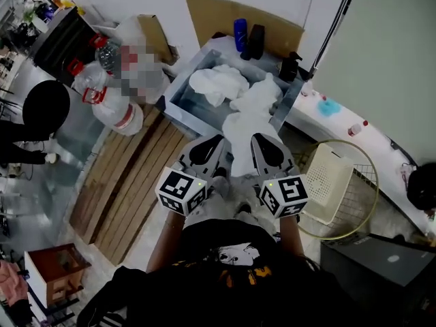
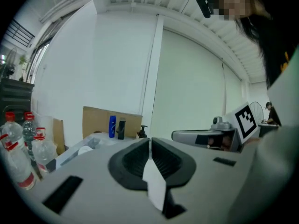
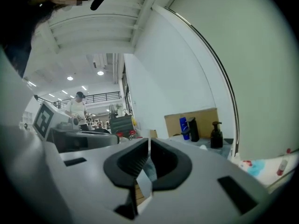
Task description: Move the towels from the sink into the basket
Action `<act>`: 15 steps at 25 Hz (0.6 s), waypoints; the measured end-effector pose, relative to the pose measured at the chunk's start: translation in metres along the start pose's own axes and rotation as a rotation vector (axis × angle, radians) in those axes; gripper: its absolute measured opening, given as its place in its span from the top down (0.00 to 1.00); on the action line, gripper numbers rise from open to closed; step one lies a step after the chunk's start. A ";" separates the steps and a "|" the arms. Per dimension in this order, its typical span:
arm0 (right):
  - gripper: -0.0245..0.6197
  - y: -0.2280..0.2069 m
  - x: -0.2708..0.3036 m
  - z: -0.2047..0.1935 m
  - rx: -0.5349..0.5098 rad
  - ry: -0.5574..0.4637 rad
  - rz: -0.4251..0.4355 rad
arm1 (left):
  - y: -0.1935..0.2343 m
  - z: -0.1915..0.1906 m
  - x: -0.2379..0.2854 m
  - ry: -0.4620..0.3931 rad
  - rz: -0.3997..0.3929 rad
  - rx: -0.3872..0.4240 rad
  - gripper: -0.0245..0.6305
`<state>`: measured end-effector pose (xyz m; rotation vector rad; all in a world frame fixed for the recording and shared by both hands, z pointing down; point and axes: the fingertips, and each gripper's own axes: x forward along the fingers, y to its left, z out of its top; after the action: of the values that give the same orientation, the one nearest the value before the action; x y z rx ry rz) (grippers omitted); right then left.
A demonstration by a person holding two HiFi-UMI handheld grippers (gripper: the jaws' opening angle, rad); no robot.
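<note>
Two white towels lie in the grey sink [image 1: 178, 90]: one bunched [image 1: 216, 82] in the basin, one [image 1: 257, 101] draped over the front rim and hanging down between my grippers. The white perforated basket [image 1: 327, 182] sits on the floor to the right, inside a thin yellowish hoop. My left gripper [image 1: 216, 139] and right gripper [image 1: 257, 137] are held close to my body, side by side, pointing at the sink. The left gripper [image 2: 149, 141] and the right gripper [image 3: 149, 141] each have their jaws together with nothing between them. Neither touches the hanging towel.
A blue bottle [image 1: 240, 34], a black bottle [image 1: 255, 41] and a pump dispenser [image 1: 291, 65] stand on the sink's back rim. Large plastic water bottles [image 1: 109, 94] stand to the left above wooden slats [image 1: 129, 182]. A white counter [image 1: 347, 125] runs right; a dark box [image 1: 381, 271] is beside the basket.
</note>
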<state>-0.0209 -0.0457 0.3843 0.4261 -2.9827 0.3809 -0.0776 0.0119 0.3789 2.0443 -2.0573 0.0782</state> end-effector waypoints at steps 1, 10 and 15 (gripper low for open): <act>0.93 -0.005 0.007 0.001 -0.001 -0.003 -0.015 | 0.005 0.001 0.007 0.001 -0.022 0.009 0.94; 0.93 -0.058 0.076 0.018 0.000 -0.019 -0.207 | 0.064 0.018 0.074 0.022 -0.212 0.049 0.94; 0.93 -0.091 0.102 0.010 -0.008 0.027 -0.313 | 0.090 0.018 0.098 0.035 -0.290 0.023 0.94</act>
<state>-0.0930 -0.1599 0.4094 0.8629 -2.8229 0.3386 -0.1681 -0.0861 0.3929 2.3130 -1.7259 0.0852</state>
